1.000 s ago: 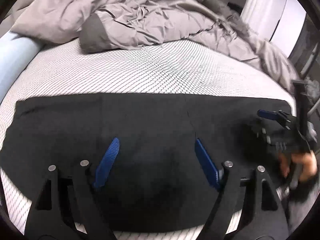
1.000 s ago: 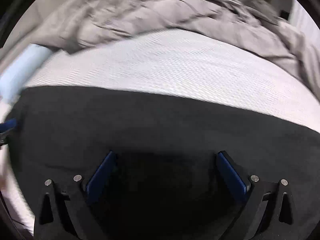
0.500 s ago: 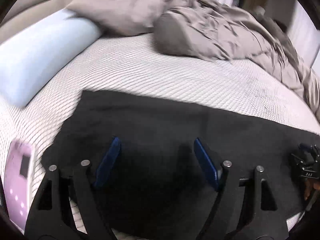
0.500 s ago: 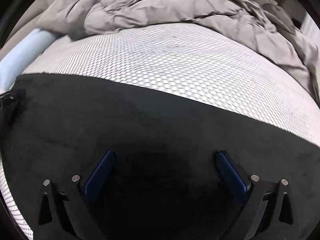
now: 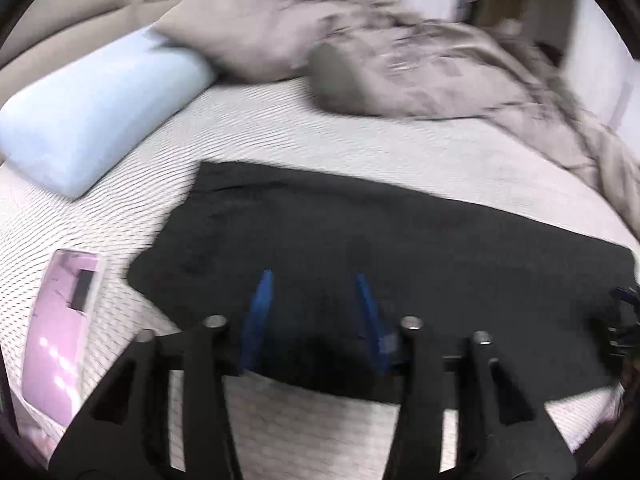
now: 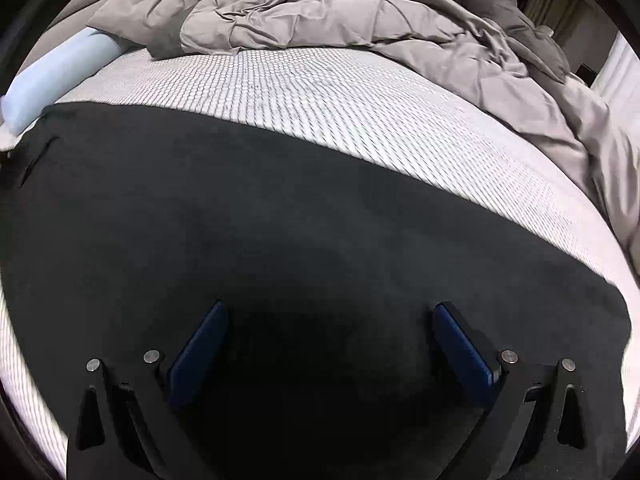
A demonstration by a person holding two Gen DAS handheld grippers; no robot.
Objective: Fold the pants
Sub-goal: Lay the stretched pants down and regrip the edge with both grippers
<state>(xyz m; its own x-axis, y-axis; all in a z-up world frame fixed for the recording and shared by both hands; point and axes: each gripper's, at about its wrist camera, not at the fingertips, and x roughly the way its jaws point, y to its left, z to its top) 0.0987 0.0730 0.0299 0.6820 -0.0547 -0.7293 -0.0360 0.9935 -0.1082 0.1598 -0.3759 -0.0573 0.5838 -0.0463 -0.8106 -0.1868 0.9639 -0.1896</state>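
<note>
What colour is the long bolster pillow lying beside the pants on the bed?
Pale blue. The bolster pillow shows best in the left wrist view, left of the black pants.

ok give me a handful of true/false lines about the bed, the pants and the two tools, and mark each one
1. The black pants lie spread flat on the mattress. True.
2. A pink phone lies on the pants. False: it lies on the mattress, beside them.
3. The right tool stands wide open above the pants. True.
4. The light blue pillow rests on the pants. False: it lies apart from them, near the headboard.
5. The grey duvet is smoothed flat. False: it is bunched up beyond the pants.
6. The left tool is over the pants near their end, closing. True.
</note>
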